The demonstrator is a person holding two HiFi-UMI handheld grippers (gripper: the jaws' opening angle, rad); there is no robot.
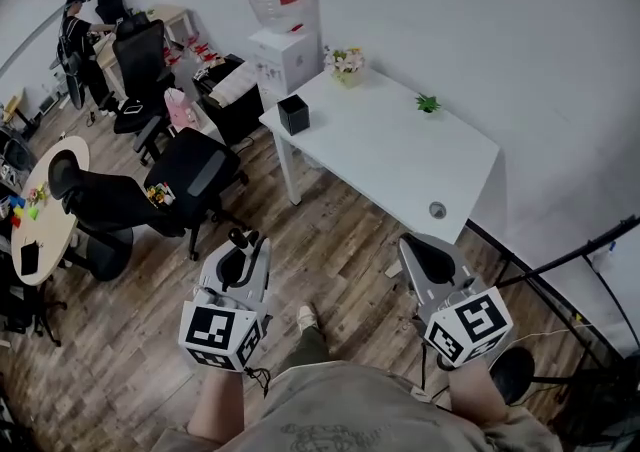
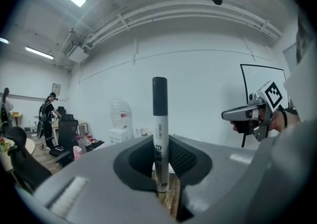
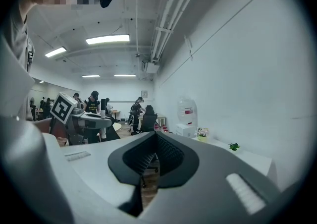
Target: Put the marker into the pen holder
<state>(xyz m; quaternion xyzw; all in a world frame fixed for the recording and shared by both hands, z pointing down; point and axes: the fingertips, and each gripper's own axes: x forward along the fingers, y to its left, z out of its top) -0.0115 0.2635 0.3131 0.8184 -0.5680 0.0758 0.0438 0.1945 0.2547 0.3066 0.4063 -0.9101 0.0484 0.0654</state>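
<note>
The left claw is closed on the marker, pinching it near its lower end so that it stands upright between the jaws, dark cap at the top and printed white barrel below. In the head view this left claw is over the wooden floor, well apart from the white desk, and the marker's dark end pokes out beyond the jaws. The right claw holds nothing: its jaws are drawn almost together, with only a narrow slit between the ribbed pads, through which the floor shows. In the head view the right claw is just off the near corner of the desk, also above the floor. The black pen holder stands upright at the desk's left corner, well away from both claws. A small green plant sits by the far edge along the wall, a pot of flowers at the far corner, and a round cable port near the near corner. Black office chairs stand on the floor beyond the desk's left side.
</note>
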